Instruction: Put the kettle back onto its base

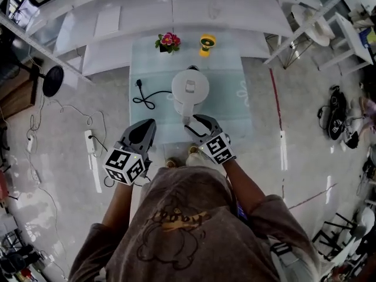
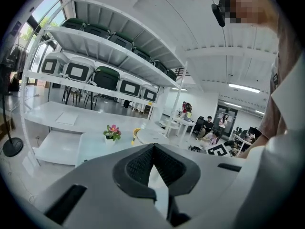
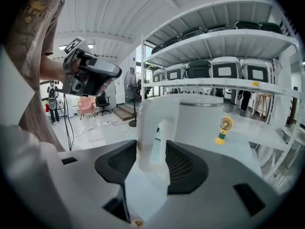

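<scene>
The white kettle [image 1: 190, 89] stands upright on the pale glass table [image 1: 147, 57], its handle [image 1: 187, 111] turned toward me. A black cord [image 1: 147, 97] runs out from under it; the base itself is hidden beneath. My right gripper [image 1: 197, 122] is open, one jaw on each side of the handle [image 3: 150, 128], with a visible gap at the left pad. In the right gripper view [image 3: 151, 149] the kettle body [image 3: 205, 123] rises just beyond. My left gripper [image 1: 147, 127] hovers left of the kettle, shut [image 2: 153, 148] and holding nothing.
A small flower pot [image 1: 168, 41] and a yellow mini fan [image 1: 207, 43] stand at the table's far edge. White shelving [image 1: 176, 4] lies behind. A power strip [image 1: 90, 141] and cables lie on the floor at left, near a black floor fan [image 1: 51, 81].
</scene>
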